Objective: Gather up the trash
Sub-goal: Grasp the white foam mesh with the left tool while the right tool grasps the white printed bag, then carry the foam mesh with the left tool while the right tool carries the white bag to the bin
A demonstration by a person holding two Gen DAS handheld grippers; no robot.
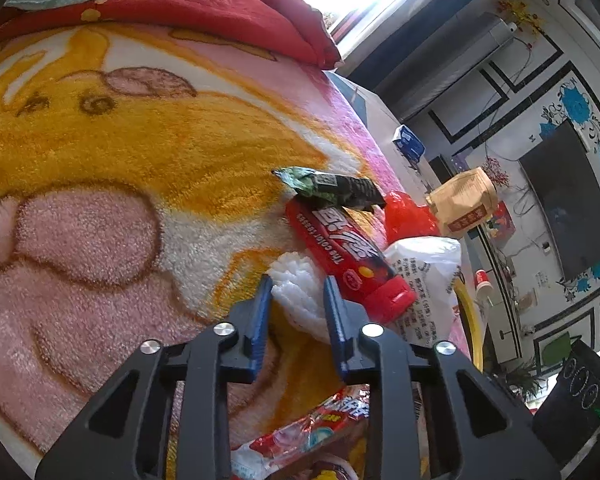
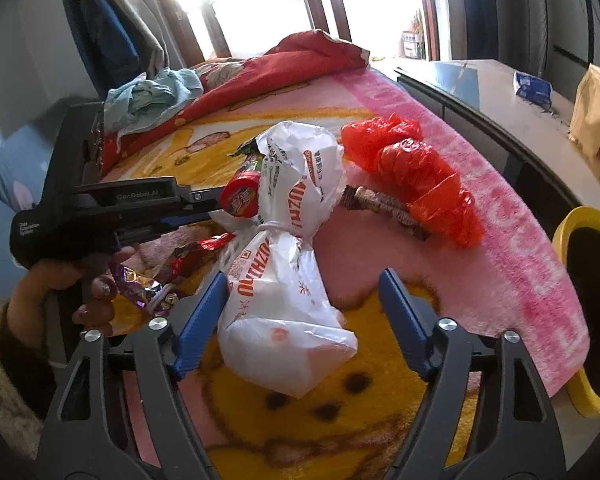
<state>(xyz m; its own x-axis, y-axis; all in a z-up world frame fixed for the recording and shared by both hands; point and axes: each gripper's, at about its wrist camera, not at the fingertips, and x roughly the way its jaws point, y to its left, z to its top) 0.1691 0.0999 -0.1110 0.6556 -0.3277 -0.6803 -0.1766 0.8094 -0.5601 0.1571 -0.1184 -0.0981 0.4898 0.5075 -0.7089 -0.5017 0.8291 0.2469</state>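
Item: bed (image 2: 380,92) covered in a plush cartoon blanket (image 1: 140,160) — deep pile, pink and yellow — with trash strewn near its edge.

Step in hand, as judged: pickup phase. Left gripper (image 1: 296,296) has its jaws set narrowly around white crinkled material, seemingly the lower end of the white plastic bag (image 2: 284,280); contact on both sides looks likely, though a firm hold cannot be confirmed. Right gripper (image 2: 304,288) has its jaws spread wide, grasping nothing, straddling the same bag's knotted body.

Contents:
- White plastic bag: thin film, orange print, tied at the waist, soft and bulging.
- Red tube (image 1: 348,256): smooth, glossy, screw cap, lying against the bag.
- Dark green wrapper (image 1: 328,188): crumpled foil, resting across the tube's tail.
- Red plastic bag (image 2: 416,176): thin, wrinkled, apart from the white bag.
- Brown wrapper (image 2: 384,204): slim, tucked against the red plastic bag.
- Foil wrappers (image 2: 148,284): shiny, purple and red, beside the left hand (image 2: 80,292).

Destination: yellow-rimmed bin (image 2: 588,312) beside the bed's edge, dark inside.

Next move calls for: closing on the bag's knot, where film bunches — loose film will slip.
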